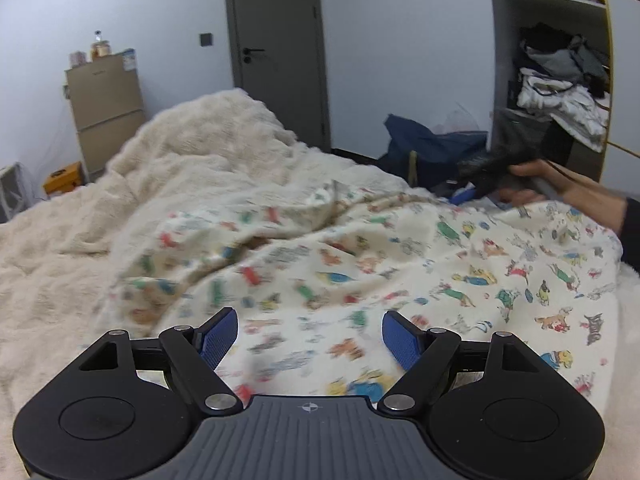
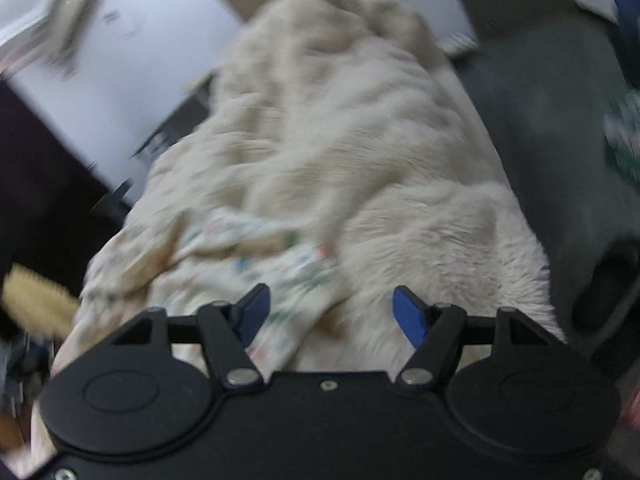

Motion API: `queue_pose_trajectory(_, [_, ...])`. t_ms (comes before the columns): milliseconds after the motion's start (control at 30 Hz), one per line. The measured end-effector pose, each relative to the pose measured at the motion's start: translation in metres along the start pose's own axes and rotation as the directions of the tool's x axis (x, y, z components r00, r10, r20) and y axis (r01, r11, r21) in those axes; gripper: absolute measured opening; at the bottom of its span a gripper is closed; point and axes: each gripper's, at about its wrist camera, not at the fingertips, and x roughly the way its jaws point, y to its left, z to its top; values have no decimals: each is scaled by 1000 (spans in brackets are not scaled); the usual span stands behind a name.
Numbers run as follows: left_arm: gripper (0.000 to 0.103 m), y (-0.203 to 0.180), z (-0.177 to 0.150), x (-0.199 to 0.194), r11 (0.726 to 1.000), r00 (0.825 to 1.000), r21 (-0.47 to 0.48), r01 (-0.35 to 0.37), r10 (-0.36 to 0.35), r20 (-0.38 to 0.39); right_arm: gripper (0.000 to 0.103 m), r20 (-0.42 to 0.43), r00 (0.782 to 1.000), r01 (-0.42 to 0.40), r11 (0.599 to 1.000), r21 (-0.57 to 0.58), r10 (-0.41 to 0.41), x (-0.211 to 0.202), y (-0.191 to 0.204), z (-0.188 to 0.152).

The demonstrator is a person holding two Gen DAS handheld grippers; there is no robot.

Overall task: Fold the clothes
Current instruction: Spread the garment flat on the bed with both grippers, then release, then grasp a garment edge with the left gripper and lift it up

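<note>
Jaws of left gripper (image 1: pixel 308 334) and right gripper (image 2: pixel 332 312) gape empty; cartoon-print cream cotton garment (image 1: pixel 360 264) sprawls unfolded, rumpled, across fluffy cream bed blanket (image 1: pixel 192 148); folding apparently barely begun.

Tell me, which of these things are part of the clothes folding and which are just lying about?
Part of the job:
- printed garment, spread on the bed
- left gripper, open above it
- right gripper, open

Just lying about:
- fluffy blanket
- small fridge
- door
- shelves of clothes
- blue bag
</note>
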Motion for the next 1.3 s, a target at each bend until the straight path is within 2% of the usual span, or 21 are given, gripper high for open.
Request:
queue_pose_trajectory(33, [76,-1,-2,2,1000,1000,4,-1,1,1,18,-7,1000,-23,1000,19,23,8,-3,1])
queue_pose_trajectory(67, [76,-2,-4,3,1000,1000,8,1,-1,2,18,-8,999,-47,999,22,47,13,-2,2])
queue_pose_trajectory(133, [77,2,-6,3,1000,1000,-2,8,-8,3,12,41,998,-49,999,-17,49,7,7,9])
queue_pose_trajectory(167, [77,4,-5,3,1000,1000,-10,10,-10,2,11,111,993,-22,998,-60,29,-5,16,19])
queue_pose_trajectory(233, [77,5,-4,2,1000,1000,-9,-7,7,2,11,181,983,11,997,-75,3,-17,24,31])
queue_pose_trajectory(300, [77,5,-4,0,1000,1000,3,-26,26,4,11,273,957,144,979,-146,-100,-30,45,44])
queue_pose_trajectory(367, [77,6,-4,-2,1000,1000,2,-29,29,4,18,269,948,231,951,-206,-172,-25,58,42])
queue_pose_trajectory(400, [78,7,-4,-3,1000,1000,2,-30,30,4,24,269,940,273,933,-236,-208,-23,64,41])
queue_pose_trajectory(433, [78,8,-4,-3,1000,1000,1,-31,31,4,35,270,932,314,912,-264,-243,-20,71,40])
queue_pose_trajectory(533, [78,24,-3,-11,997,998,-32,-66,66,5,40,267,906,396,880,-263,-328,-23,76,30])
queue_pose_trajectory(600, [78,42,-2,-20,991,994,-68,-111,112,8,42,263,923,348,899,-265,-280,-40,87,19])
queue_pose_trajectory(700, [78,82,-1,-36,972,981,-144,-188,192,13,54,257,944,275,923,-268,-206,-65,104,3])
queue_pose_trajectory(767, [79,109,-4,-43,952,969,-190,-241,246,2,60,252,955,236,911,-339,-153,-73,125,-14])
queue_pose_trajectory(833, [82,140,-10,-48,929,961,-251,-273,277,-21,61,244,965,197,891,-409,-101,-80,146,-31])
queue_pose_trajectory(967, [82,193,-26,-36,894,942,-295,-337,316,-118,62,275,959,221,786,-578,-68,-75,197,-82])
queue_pose_trajectory(1033, [82,212,-39,-19,891,958,-353,-285,248,-147,62,264,962,219,764,-608,-66,-72,214,-93])
queue_pose_trajectory(1133, [84,241,-58,6,873,974,-442,-207,139,-181,62,214,977,141,731,-668,7,-63,244,-119])
queue_pose_trajectory(1167, [84,254,-72,19,841,984,-522,-142,61,-169,62,194,981,116,724,-680,24,-61,250,-125])
queue_pose_trajectory(1200, [84,268,-90,35,772,990,-631,-77,-19,-143,62,174,984,103,710,-696,28,-54,256,-132])
queue_pose_trajectory(1233, [84,272,-94,38,751,990,-657,-68,-31,-137,62,155,987,89,696,-712,32,-47,262,-140])
queue_pose_trajectory(1300, [84,287,-118,53,610,995,-791,-45,-41,-88,62,115,993,60,667,-743,38,-32,274,-155])
